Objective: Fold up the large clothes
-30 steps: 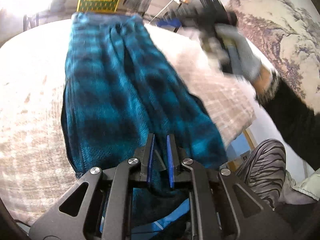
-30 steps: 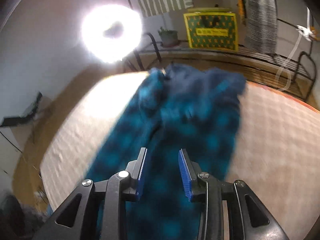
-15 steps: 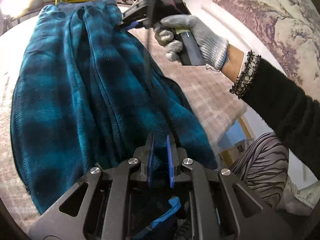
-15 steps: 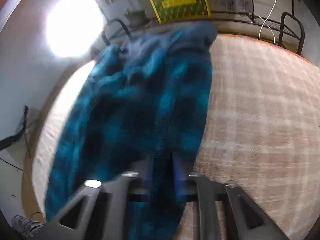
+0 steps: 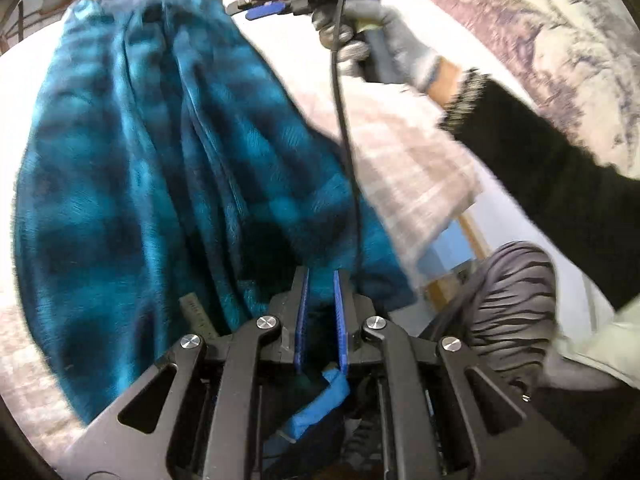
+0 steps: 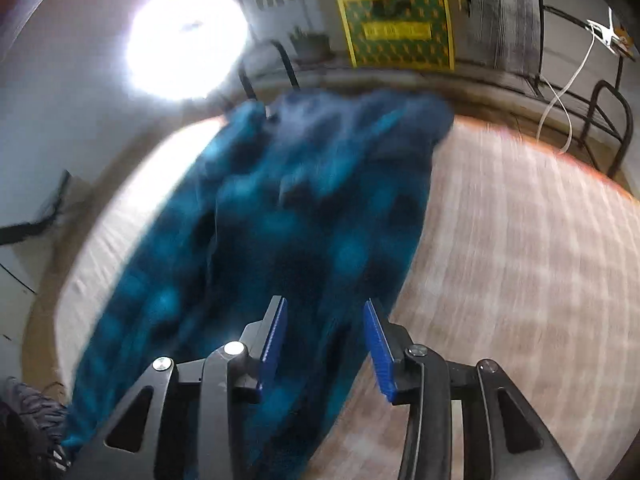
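Lying lengthwise on the bed, the teal-and-black checked garment runs its long axis from the near edge, at the left gripper, away toward the far end of the mattress, where its top reaches the rail below a yellow-and-green box. In the left wrist view the cloth spreads wide in the middle, narrows at the far end, and carries several long folds parallel to that axis. The left gripper's jaws stand nearly closed, with a bunch of the near end of the garment pinched between the blue pads; more cloth hangs below them. The right gripper, seen from the left wrist view as a black tool in a grey-gloved hand with a black sleeve, is raised over the far right side of the garment, a black cable trailing from it. Its jaws have just been opening and now stand partly apart; the garment lies in view behind them, blurred, and nothing is gripped by the pads. The bed cover to the right of the garment is pale and checked. A bright lamp glares at upper left.
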`<state>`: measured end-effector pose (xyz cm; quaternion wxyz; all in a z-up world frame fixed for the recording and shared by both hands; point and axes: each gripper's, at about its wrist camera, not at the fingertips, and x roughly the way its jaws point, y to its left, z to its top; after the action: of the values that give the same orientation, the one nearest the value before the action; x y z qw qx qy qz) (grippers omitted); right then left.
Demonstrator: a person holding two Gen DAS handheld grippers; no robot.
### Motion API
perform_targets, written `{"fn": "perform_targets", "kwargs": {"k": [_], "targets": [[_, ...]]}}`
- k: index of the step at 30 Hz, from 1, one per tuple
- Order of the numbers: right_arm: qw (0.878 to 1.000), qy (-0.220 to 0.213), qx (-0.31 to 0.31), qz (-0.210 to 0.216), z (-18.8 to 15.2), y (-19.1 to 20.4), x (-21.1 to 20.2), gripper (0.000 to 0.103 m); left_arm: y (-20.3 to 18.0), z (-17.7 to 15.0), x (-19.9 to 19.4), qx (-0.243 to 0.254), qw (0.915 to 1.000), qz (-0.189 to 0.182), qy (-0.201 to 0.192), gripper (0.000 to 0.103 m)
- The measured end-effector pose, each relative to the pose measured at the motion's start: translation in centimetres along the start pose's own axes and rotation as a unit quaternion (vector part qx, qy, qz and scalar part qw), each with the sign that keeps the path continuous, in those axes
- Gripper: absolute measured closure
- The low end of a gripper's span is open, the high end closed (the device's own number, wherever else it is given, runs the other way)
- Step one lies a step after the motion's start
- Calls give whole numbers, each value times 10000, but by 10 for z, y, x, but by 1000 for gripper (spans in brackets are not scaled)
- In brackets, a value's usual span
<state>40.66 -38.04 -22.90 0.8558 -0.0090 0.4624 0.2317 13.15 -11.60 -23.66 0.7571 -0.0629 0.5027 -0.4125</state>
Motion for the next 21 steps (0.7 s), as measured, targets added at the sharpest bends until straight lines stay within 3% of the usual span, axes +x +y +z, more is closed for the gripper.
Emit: {"fn": "perform_targets", "kwargs": {"k": [2, 4, 7, 10, 12, 14, 15, 17, 18, 21], "targets": [[9988, -279, 374, 177, 20, -24, -2, 49, 2, 1, -15, -99, 9995, -78, -274, 94], [9947, -506, 845, 309, 42, -51, 8, 49, 4, 6, -15, -258, 9987, -182, -403, 94], [9836, -762, 1568, 464, 73, -89, 35, 49, -1, 17, 3, -79, 9996, -157, -233, 94], [9692, -743, 2242, 699, 97, -125, 73, 49, -2, 20, 30, -18, 9999, -79, 107, 94], [9622, -761, 2499, 766, 108, -140, 93, 55, 6, 21, 41, -127, 9995, -71, 280, 94], [9598, -796, 2522, 942, 115, -147, 104, 97, 18, 20, 50, -301, 9986, 61, 426, 94], [9625, -772, 2399, 1000, 121, -144, 106, 98, 24, 20, 53, -441, 9980, 1, 456, 94], [9796, -738, 1765, 612, 136, -124, 104, 100, 33, 19, 57, -770, 9958, -241, 437, 94], [9898, -669, 1252, 109, 146, -110, 105, 101, 33, 19, 59, -785, 9956, -251, 436, 94], [9942, -326, 555, -863, 159, -96, 131, 101, 28, 17, 62, -698, 9966, -221, 390, 94]]}}
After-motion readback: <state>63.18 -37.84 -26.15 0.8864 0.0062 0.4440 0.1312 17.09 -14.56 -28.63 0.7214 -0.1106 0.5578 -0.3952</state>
